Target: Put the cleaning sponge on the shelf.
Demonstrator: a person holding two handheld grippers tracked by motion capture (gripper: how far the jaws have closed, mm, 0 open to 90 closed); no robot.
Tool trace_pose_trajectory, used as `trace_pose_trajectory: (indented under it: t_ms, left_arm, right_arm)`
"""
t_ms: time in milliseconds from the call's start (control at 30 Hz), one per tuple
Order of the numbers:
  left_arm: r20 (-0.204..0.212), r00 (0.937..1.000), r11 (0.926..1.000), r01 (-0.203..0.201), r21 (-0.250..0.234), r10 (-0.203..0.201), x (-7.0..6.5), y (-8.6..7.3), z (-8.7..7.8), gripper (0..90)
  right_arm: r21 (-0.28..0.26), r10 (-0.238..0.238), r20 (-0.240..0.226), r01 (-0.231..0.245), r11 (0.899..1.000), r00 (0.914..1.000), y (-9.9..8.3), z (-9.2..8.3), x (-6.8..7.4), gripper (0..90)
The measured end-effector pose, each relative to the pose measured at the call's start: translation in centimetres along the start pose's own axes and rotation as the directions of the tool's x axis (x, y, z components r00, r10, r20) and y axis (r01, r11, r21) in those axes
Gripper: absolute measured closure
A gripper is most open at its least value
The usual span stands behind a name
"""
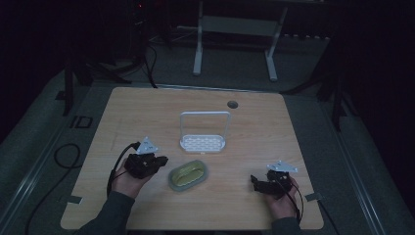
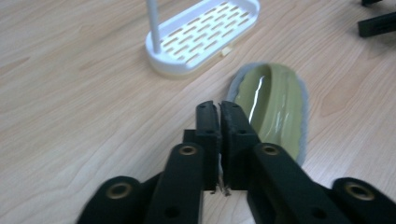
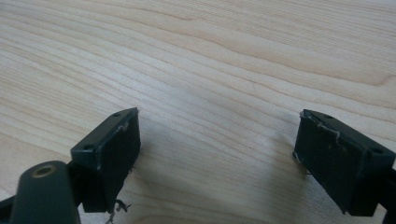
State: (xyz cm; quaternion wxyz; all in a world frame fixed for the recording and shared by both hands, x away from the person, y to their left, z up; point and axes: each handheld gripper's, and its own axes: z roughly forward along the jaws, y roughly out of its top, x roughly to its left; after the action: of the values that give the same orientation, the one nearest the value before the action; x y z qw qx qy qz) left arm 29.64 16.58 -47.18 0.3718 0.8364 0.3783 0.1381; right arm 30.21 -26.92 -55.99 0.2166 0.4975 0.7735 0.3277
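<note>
The left gripper (image 2: pixel 219 109) is keeping its matte black jaws pressed together, empty, beside the glossy olive oval dish (image 2: pixel 273 109). The right gripper (image 3: pixel 217 135) is holding blocky jaws wide over grained wooden table (image 3: pixel 210 60).

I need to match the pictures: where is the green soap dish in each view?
High view: the green soap dish lies at centre, just right of the left gripper.
Left gripper view: right of centre, just beyond the closed jaws.
Right gripper view: bare table beyond the open jaws.
Shared landmark: the white rack, beyond the dish.
</note>
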Motion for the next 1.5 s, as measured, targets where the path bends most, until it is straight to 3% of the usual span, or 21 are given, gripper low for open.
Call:
trace_pose_trajectory:
  t_ms: [367, 800, 1100, 1500]
  left_arm:
    - [0.052, 0.9972, 0.9977, -0.055, 0.040, 0.053, -1.3, 2.2, 1.1, 71.7]
    - [0.092, 0.9912, 0.9889, -0.104, 0.106, 0.095, -2.0, 3.3, 2.6, 69.4]
    - [0.104, 0.9899, 0.9842, -0.110, 0.139, 0.096, -2.3, 3.9, 3.2, 67.2]
    - [0.127, 0.9868, 0.9720, -0.125, 0.199, 0.101, -2.6, 4.6, 4.1, 65.7]
  right_arm:
    - [0.000, 0.001, 0.001, -0.001, 1.000, 1.0000, 0.0, 0.0, 0.0, 13.9]
    - [-0.001, 0.005, 0.002, -0.005, 1.000, 1.0000, 0.0, 0.0, 0.0, 13.9]
    - [-0.001, 0.004, 0.003, -0.004, 1.000, 1.0000, 0.0, 0.0, 0.0, 14.0]
    - [-0.001, 0.005, 0.004, -0.005, 1.000, 1.0000, 0.0, 0.0, 0.1, 13.9]
